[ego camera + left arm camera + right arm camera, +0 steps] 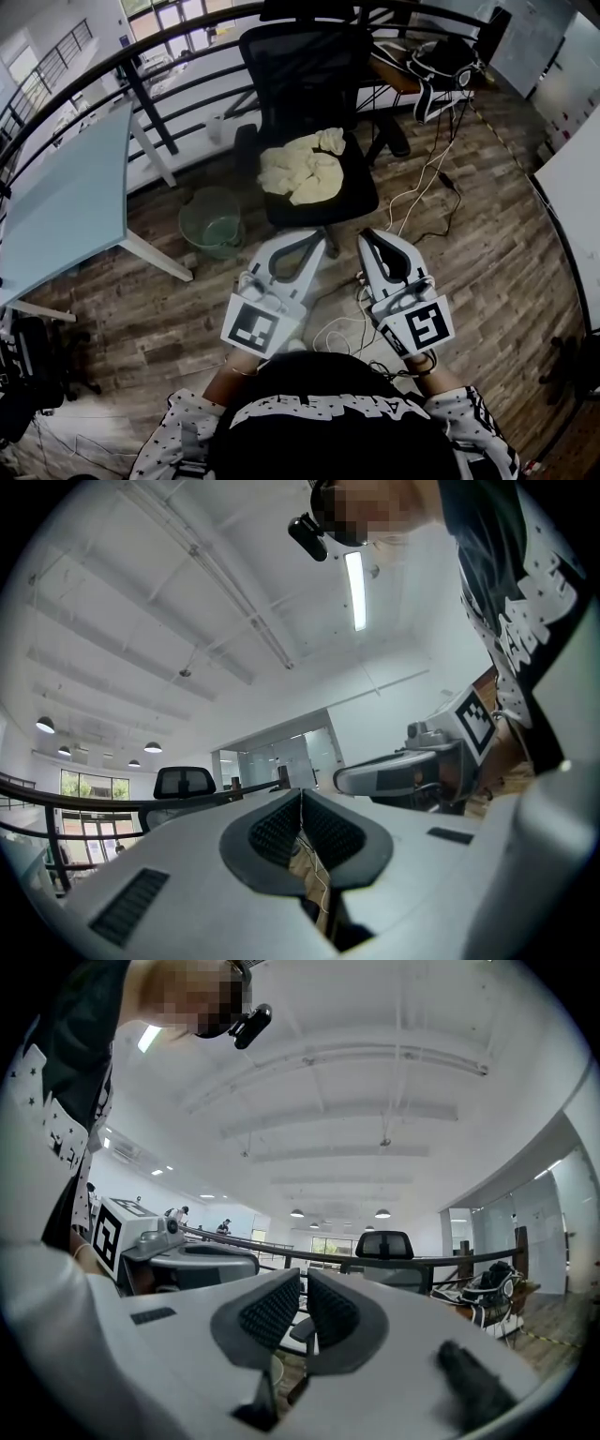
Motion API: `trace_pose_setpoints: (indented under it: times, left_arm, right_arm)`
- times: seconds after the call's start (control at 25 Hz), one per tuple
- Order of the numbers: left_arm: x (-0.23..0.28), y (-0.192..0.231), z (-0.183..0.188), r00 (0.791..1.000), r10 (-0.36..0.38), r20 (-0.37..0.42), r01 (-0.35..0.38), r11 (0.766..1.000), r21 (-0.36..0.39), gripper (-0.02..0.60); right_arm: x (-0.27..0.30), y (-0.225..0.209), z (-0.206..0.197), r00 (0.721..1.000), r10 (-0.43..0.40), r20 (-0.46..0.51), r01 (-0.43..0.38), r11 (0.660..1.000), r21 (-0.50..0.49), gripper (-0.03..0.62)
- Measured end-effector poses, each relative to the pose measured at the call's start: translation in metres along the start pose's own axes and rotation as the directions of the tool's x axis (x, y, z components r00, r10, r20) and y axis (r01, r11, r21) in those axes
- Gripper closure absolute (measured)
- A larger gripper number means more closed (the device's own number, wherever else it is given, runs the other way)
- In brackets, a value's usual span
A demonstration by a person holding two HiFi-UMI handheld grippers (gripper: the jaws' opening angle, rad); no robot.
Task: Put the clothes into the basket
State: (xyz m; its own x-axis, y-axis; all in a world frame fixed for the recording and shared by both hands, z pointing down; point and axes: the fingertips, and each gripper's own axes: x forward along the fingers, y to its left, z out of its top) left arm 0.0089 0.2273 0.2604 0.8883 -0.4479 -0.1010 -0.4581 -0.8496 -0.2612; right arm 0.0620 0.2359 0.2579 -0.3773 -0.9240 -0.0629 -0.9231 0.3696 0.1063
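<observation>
A heap of pale yellow clothes (302, 169) lies on the seat of a black office chair (319, 94). A round green basket (214, 221) stands on the wooden floor to the left of the chair's base. My left gripper (315, 238) and right gripper (366, 236) are held side by side in front of the chair, below the seat's near edge, both shut and holding nothing. In the left gripper view the left gripper (301, 797) has its jaws pressed together. In the right gripper view the right gripper (304, 1279) is likewise shut, with the chair's headrest (385, 1244) beyond.
A pale blue table (66, 202) stands at the left. A black railing (169, 56) runs behind the chair. White cables (412, 192) trail over the floor to the right of the chair. A dark bag (441, 61) sits on another seat at the back right.
</observation>
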Motion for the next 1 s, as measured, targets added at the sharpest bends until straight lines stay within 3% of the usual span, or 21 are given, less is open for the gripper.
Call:
trace_pose_setpoints:
  times: [0.32,0.56,0.76,1.0]
  left_arm:
    - [-0.010,0.013,-0.010,1.000,-0.012,-0.005,0.012,1.000,-0.029,0.566]
    - [0.002,0.017,-0.013,1.000,-0.010,0.004,0.010,0.998,-0.055,0.566]
    - [0.014,0.029,-0.018,1.000,0.003,-0.020,-0.003,1.000,-0.019,0.566]
    - [0.039,0.050,-0.024,0.998,0.053,-0.017,-0.054,0.997,-0.050,0.566]
  right_arm:
    - [0.010,0.015,-0.006,0.999,-0.007,-0.032,0.006,1.000,-0.019,0.563]
    - [0.019,0.003,-0.008,0.999,-0.006,-0.040,0.005,1.000,-0.014,0.563]
    - [0.038,-0.012,-0.008,0.999,0.030,-0.024,-0.030,0.999,-0.010,0.563]
    - [0.062,-0.029,-0.014,0.996,0.086,-0.017,-0.086,0.996,0.011,0.563]
